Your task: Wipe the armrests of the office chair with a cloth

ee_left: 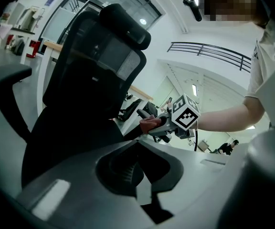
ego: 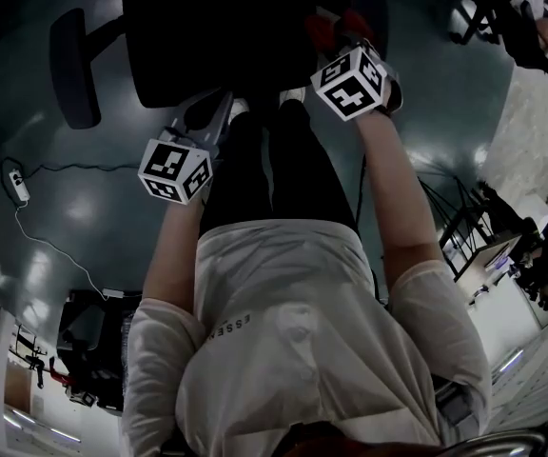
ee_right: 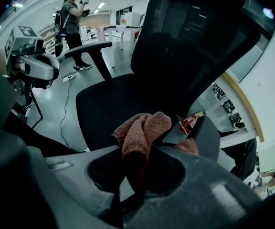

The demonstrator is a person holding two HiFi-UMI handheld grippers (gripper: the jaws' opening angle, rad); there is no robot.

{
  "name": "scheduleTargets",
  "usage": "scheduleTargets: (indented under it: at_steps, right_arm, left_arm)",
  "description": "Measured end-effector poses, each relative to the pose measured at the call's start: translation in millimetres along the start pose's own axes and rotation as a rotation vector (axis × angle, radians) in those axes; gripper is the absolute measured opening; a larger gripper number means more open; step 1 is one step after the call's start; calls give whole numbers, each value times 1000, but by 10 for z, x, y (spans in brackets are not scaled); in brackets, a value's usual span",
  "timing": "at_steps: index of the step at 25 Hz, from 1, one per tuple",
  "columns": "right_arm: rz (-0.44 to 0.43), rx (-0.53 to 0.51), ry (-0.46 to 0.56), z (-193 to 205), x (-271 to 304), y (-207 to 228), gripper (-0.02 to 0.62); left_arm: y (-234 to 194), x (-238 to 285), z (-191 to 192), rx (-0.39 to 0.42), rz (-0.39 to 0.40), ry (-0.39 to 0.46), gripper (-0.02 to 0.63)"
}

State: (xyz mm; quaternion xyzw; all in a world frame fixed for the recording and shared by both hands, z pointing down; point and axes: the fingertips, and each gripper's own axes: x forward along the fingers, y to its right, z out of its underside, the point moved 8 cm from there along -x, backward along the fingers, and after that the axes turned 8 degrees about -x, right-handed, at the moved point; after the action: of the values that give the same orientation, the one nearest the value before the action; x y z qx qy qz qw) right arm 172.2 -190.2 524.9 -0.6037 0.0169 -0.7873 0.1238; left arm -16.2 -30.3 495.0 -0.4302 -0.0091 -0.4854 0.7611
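1. Right claw [ee_right: 136, 173] is clamped on the pink cloth [ee_right: 142, 128], which bunches out past the tips.
2. Left claw [ee_left: 144, 175] is closed up with nothing in it, held clear of the chair [ee_left: 94, 75].
3. The cloth is right at the near armrest [ee_right: 206, 138]. One fold looks to be on the pad, but I can't confirm contact.
4. The far armrest [ee_right: 87, 47] is well apart from both claws.
5. My read: early in the job. The near armrest is being wiped at best and the far one is left to do. Neither pad shows whether it has been wiped.
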Motion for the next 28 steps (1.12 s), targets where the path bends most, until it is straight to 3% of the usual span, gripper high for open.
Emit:
scheduleTargets:
  at_steps: [10, 18, 28]
  right_arm:
    - [26, 27, 7, 259, -174, -376, 54]
    - [9, 148, 67, 511, -490, -1027, 54]
    - [278, 368, 372, 866, -1824, -1533, 58]
  left_arm:
    - [183, -126, 241, 22, 7, -6, 17]
    - [523, -479, 456, 67, -5, 55, 17]
    - [1147, -1409, 363, 199, -37, 242, 17]
